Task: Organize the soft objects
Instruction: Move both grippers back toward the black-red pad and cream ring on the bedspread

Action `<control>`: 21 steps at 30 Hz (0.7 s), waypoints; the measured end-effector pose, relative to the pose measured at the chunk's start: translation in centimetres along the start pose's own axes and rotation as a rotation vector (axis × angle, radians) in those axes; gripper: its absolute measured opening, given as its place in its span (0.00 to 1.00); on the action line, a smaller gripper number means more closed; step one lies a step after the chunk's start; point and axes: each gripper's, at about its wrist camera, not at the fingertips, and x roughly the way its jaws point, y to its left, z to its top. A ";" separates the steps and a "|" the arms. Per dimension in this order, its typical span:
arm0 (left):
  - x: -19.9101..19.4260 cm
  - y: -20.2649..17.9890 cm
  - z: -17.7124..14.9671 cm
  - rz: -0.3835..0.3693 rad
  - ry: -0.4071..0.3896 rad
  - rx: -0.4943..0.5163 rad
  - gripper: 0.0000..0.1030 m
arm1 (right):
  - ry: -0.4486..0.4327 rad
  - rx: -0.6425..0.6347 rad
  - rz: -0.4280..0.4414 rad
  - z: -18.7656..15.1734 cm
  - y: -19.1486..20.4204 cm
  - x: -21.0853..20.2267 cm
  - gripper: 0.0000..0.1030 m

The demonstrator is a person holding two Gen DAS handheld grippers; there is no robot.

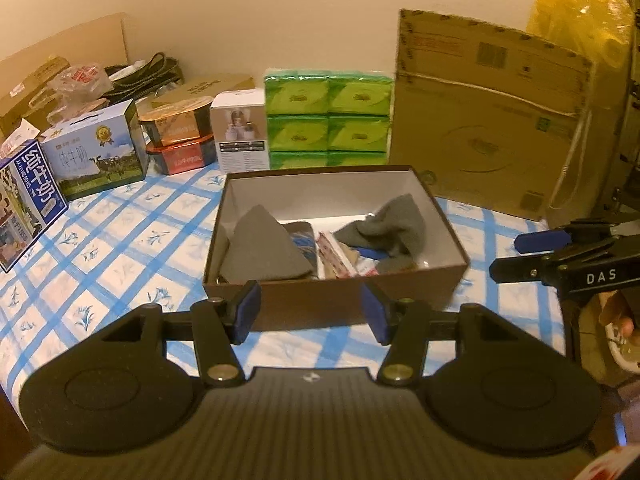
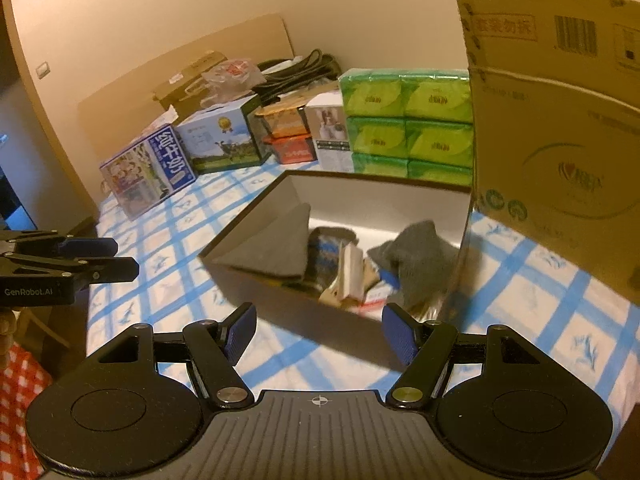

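A brown open box (image 1: pixel 328 300) (image 2: pixel 248 280) with a white inside stands on the blue-checked tablecloth. Inside lie a folded grey cloth (image 1: pixel 264 248) (image 2: pixel 280 248) on the left, a crumpled grey cloth (image 1: pixel 396 224) (image 2: pixel 420 256) on the right, and small packets (image 1: pixel 336 256) (image 2: pixel 352 272) between them. My left gripper (image 1: pixel 312 310) hovers open before the box's near wall, nothing between its blue pads. My right gripper (image 2: pixel 320 334) is open too, empty, in front of the box's near corner. Each gripper shows at the edge of the other's view, the right gripper (image 1: pixel 520 256) and the left gripper (image 2: pixel 116 258).
Along the back wall stand milk cartons (image 1: pixel 96 152) (image 2: pixel 152 168), stacked food tubs (image 1: pixel 180 140), a small white box (image 1: pixel 240 132), green tissue packs (image 1: pixel 328 116) (image 2: pixel 408 120) and a tall cardboard box (image 1: pixel 488 120) (image 2: pixel 560 120). A yellow bag (image 1: pixel 580 12) sits behind it.
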 end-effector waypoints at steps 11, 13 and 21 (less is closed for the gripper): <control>-4.9 -1.6 -5.4 0.004 0.002 -0.043 0.57 | -0.003 0.041 0.019 -5.3 1.8 -4.5 0.67; -5.3 -1.7 -6.6 0.016 0.011 -0.049 0.57 | 0.003 0.051 0.025 -6.3 2.1 -4.9 0.67; -6.3 -1.7 -10.6 0.047 0.041 -0.120 0.57 | 0.040 0.094 0.057 -10.0 3.5 -5.6 0.67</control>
